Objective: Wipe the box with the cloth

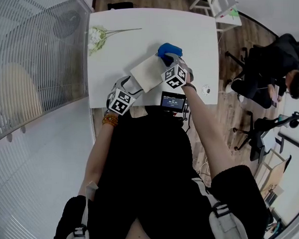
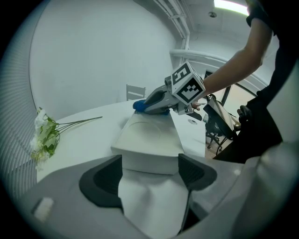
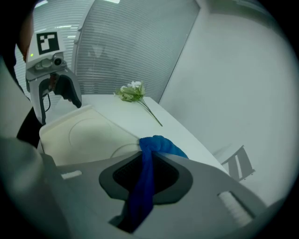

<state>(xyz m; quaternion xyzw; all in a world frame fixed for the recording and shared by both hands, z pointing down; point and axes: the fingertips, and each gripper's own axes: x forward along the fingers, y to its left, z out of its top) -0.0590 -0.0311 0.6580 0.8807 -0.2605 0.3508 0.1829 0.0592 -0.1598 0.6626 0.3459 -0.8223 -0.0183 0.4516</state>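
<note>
While the left gripper clamps the near end of the white box by the front edge of the table, the right gripper beyond it pinches the blue cloth against the box's far end; flowers lie farther off, to the left

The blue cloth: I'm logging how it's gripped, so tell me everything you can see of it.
The blue cloth looks like soft, plain fabric. A narrow twisted strip of it is pinched between the shut right tongs. The rest bunches into a wad just beyond their tips. That wad sits at one end of the white box, seemingly pressed against its top edge.
</note>
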